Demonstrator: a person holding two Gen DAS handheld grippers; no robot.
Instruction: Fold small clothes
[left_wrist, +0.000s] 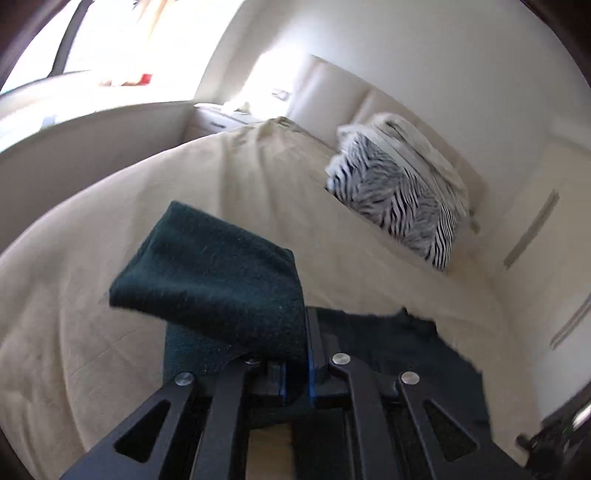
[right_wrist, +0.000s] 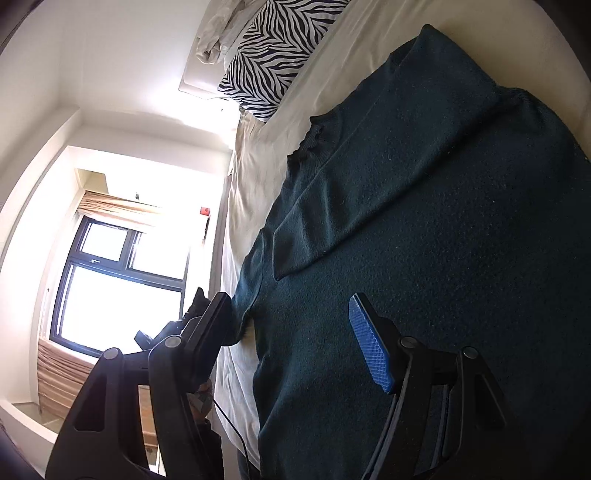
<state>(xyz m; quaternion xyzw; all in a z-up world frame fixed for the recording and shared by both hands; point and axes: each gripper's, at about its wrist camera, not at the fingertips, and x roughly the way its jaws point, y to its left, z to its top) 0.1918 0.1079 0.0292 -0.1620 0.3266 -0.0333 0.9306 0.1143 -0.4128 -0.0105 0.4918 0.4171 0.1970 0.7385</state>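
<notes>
A dark green knit sweater (right_wrist: 424, 229) lies spread on the cream bed (right_wrist: 258, 155), one sleeve folded across its body. My left gripper (left_wrist: 297, 369) is shut on a part of the sweater (left_wrist: 218, 273), which it holds lifted above the sheet. My right gripper (right_wrist: 291, 339) is open just over the sweater's body, its blue-padded finger (right_wrist: 369, 343) above the knit and the other finger at the sweater's edge. It holds nothing.
A zebra-print pillow (left_wrist: 391, 199) and a cream folded blanket (left_wrist: 417, 147) lie at the head of the bed by the padded headboard (left_wrist: 343, 88). A bright window (right_wrist: 118, 280) and white walls stand beside the bed.
</notes>
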